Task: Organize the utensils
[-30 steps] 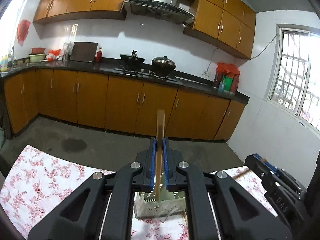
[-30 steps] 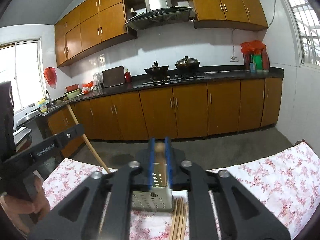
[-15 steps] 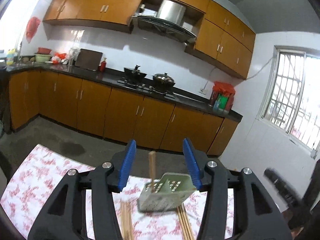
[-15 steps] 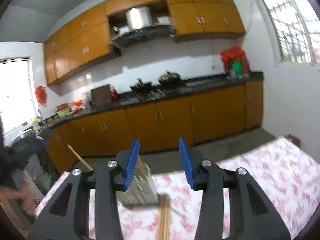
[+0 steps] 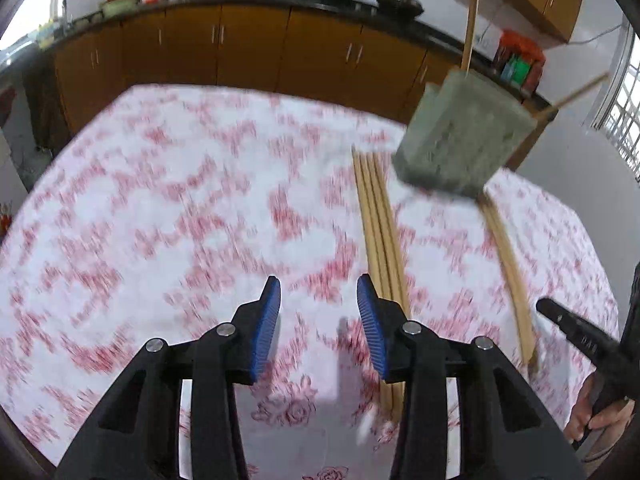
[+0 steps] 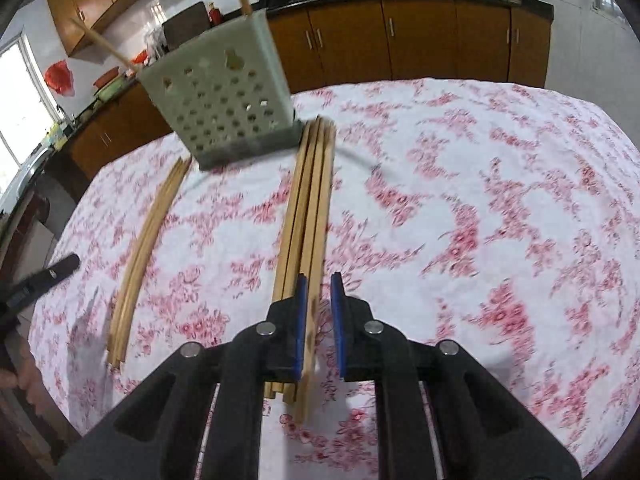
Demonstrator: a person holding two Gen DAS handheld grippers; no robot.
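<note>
Right wrist view: chopsticks (image 6: 310,208) are laid on a floral tablecloth (image 6: 480,208) beside a holder (image 6: 224,96); orange cabinets (image 6: 424,36) are seen behind. Right gripper (image 6: 319,320) is narrowly parted around one chopstick; left gripper (image 5: 319,320) is spread, empty.

Daylight from window (image 6: 24,92), overexposed; motion blur smears tablecloth (image 5: 168,208); fisheye bends edges, corners dark.
</note>
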